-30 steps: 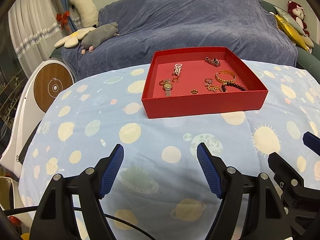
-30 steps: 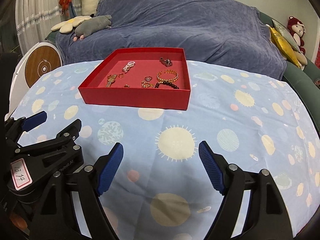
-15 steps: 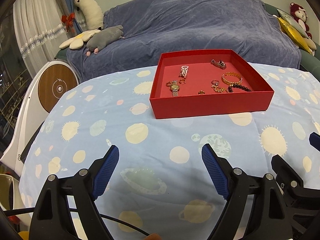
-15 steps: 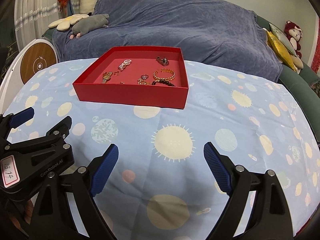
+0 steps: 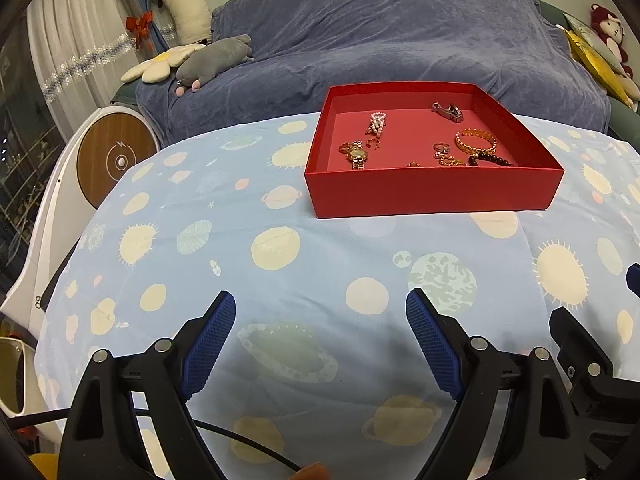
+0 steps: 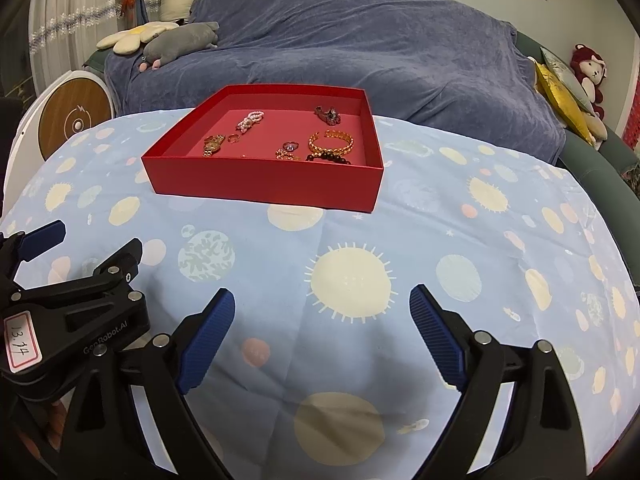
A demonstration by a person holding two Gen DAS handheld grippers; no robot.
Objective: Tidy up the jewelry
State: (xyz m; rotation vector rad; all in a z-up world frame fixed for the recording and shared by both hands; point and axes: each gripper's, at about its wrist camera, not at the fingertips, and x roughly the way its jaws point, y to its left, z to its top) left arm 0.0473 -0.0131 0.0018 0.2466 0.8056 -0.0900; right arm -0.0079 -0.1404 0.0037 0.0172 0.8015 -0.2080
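A red open box [image 5: 432,192] [image 6: 264,182] stands on the table's far side. In it lie a gold watch [image 5: 357,156] [image 6: 212,145], a pearl piece [image 5: 377,122] [image 6: 250,120], a gold bangle [image 5: 476,141] [image 6: 331,142], a dark bead bracelet [image 5: 490,158] [image 6: 328,157], a dark metal clip [image 5: 447,111] [image 6: 328,115] and several small rings. My left gripper [image 5: 320,336] is open and empty, well short of the box. My right gripper [image 6: 322,336] is open and empty too. The left gripper also shows at the right wrist view's left edge [image 6: 68,280].
The table wears a light blue cloth with planet and sun prints [image 5: 280,248] [image 6: 480,240]. Behind it is a sofa under a blue cover [image 5: 380,40] with plush toys [image 5: 212,60]. A white and wood round device [image 5: 116,160] stands at the left.
Both grippers have pulled back and risen slightly, so the red box sits a little farther and more to the right in the left view. Both stay open and empty.
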